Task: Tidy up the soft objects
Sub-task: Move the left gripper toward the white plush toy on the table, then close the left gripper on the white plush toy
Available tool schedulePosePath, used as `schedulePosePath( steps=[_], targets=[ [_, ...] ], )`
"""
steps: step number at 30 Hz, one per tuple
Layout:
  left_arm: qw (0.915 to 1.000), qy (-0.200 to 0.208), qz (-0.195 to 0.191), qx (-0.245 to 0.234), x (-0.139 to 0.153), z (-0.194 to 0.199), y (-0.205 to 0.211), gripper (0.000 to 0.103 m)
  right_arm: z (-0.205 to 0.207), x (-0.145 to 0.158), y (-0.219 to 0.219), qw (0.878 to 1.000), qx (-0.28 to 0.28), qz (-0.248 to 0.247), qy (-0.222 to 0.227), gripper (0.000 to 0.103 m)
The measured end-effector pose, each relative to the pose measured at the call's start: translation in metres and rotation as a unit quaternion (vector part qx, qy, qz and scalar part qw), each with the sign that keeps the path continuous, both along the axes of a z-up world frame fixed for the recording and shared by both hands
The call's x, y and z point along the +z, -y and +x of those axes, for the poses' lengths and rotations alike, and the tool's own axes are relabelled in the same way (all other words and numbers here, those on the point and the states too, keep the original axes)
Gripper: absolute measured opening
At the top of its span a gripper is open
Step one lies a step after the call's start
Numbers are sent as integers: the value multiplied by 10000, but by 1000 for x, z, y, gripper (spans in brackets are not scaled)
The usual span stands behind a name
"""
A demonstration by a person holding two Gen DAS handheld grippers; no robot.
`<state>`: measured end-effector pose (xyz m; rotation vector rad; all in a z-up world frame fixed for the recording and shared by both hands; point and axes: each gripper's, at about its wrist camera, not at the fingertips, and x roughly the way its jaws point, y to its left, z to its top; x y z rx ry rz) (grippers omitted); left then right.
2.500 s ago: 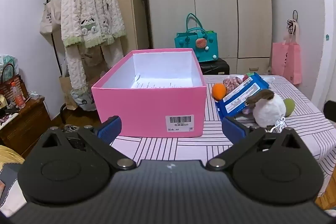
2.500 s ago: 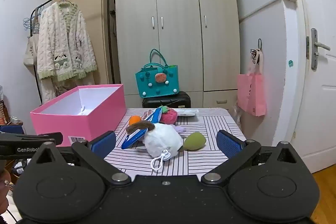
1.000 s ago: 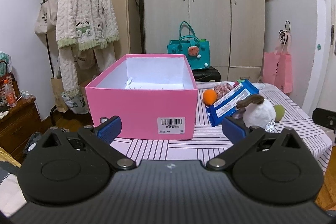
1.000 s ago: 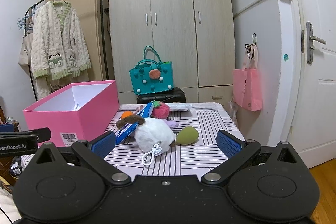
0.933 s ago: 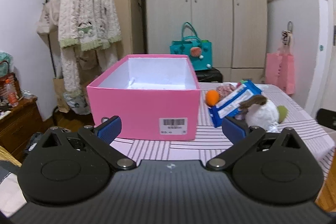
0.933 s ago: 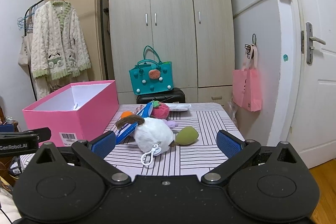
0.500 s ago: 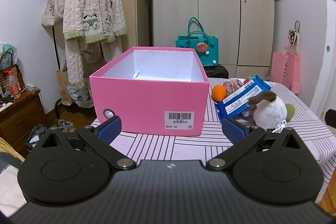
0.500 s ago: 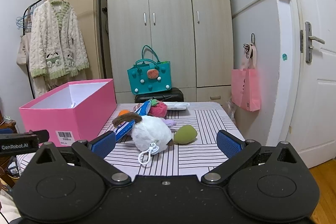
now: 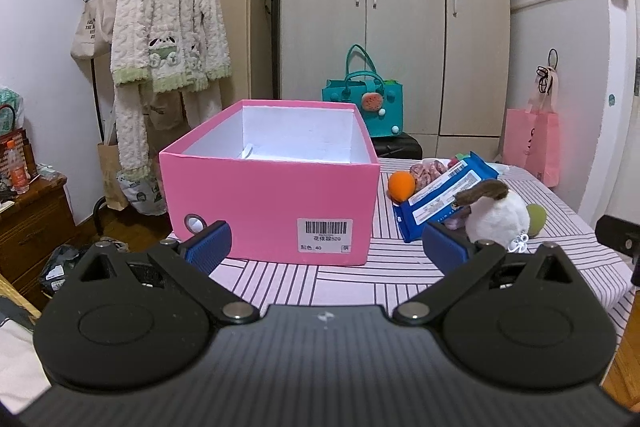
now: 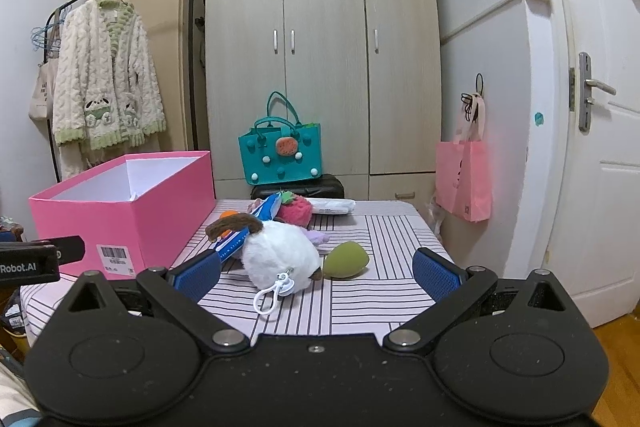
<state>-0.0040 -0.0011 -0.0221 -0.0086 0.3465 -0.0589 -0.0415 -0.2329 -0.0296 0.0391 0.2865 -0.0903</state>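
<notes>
The right gripper (image 10: 316, 273) was held short of the counter's (image 10: 384, 291) near edge, its blue fingers (image 10: 436, 273) spread wide with nothing between them. The left gripper (image 9: 326, 247) was likewise fully spread and empty, and was aimed at the front wall of the pink shoebox (image 9: 272, 203), which stood open on the left part of the counter. The soft things were gathered to the right of the box: a white plush keychain toy (image 10: 280, 257) lay nearest, straight ahead of the right gripper and slightly left of its midline, with an olive makeup sponge (image 10: 346, 261) just beside it. An orange sponge (image 9: 401, 185), a blue packet (image 9: 440, 197) and a red plush strawberry (image 10: 295, 210) lay behind. The toy's long axis was judged to run diagonally, from its brown tuft at far left to its white clip (image 10: 274, 293) at near right. The right gripper was judged the nearer one for a first pick.
</notes>
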Motion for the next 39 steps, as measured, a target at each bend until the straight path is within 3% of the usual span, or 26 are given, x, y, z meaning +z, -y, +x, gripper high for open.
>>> schedulePosePath(
  steps=[8,14,20,31,39],
  targets=[
    [10000,-79,23,-22,-1,1,3,103,0,-1,1,9999,108,-19,23,103],
    [9991,-412,-38,-132,5,9,3,103,1,6,7,9986,493,-191,-38,103],
    [9973,-423,-169,-585,23,10,8,103,6,10,16,9951,959,-204,-158,103],
    [9879,-494,-193,-1457,37,40,54,102,31,-2,25,9862,1587,-391,-260,103],
    [9790,-840,-92,-1857,28,73,88,100,66,-25,38,9798,1942,-362,-327,103]
  ],
)
